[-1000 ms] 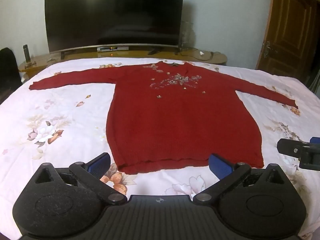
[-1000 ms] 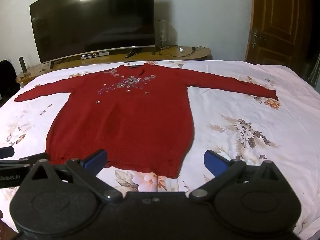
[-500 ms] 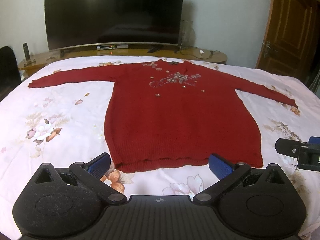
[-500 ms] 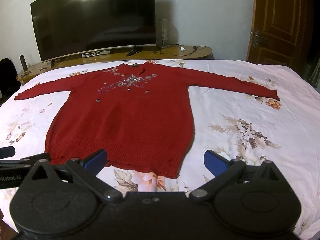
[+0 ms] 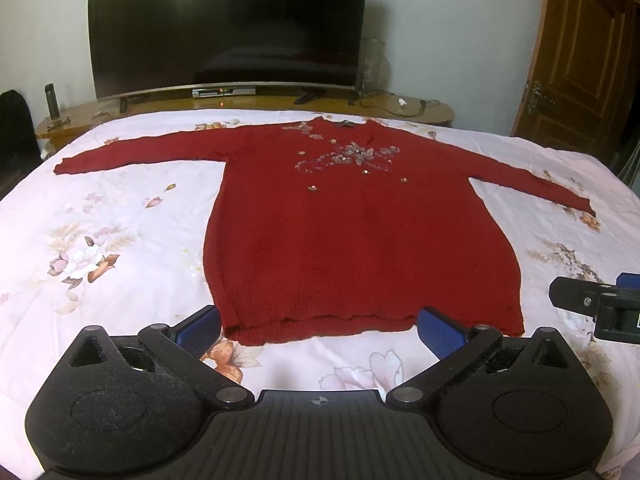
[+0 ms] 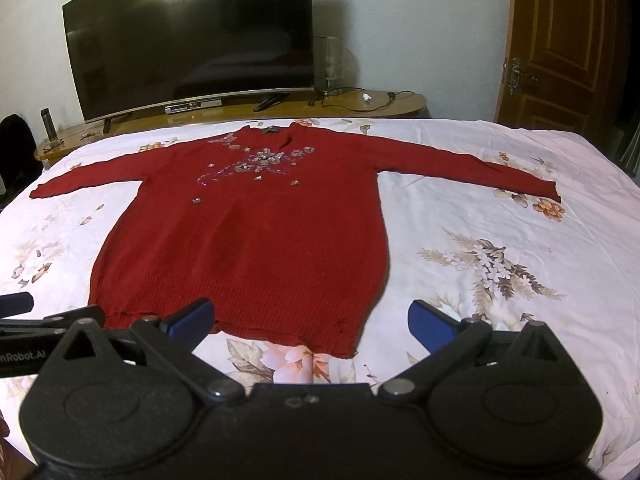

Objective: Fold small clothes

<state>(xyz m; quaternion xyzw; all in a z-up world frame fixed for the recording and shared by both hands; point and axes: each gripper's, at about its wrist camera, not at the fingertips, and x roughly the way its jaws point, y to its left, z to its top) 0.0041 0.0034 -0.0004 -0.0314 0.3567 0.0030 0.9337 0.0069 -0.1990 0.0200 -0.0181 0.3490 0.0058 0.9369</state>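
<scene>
The red sweater point(image 5: 360, 232) lay flat and face up in the middle of the bed point(image 5: 100, 240), its hem nearest the two grippers and its collar toward the TV point(image 5: 224, 20) — so its long axis ran from the grippers straight away to the far edge, with both sleeves spread out sideways across it. The left gripper point(image 5: 320, 326) hung just short of the hem with its fingers wide apart and nothing between them; the right gripper point(image 6: 312, 320) was the same, spread wide and empty, near the hem's right corner. What worried me was the knit: it looked soft and loose, and a pinch that caught only the top layer could drag the front off the back and skew the fold. The beadwork point(image 5: 352, 158) on the chest might snag — or bunch the cloth — if a sleeve were pulled across it.
</scene>
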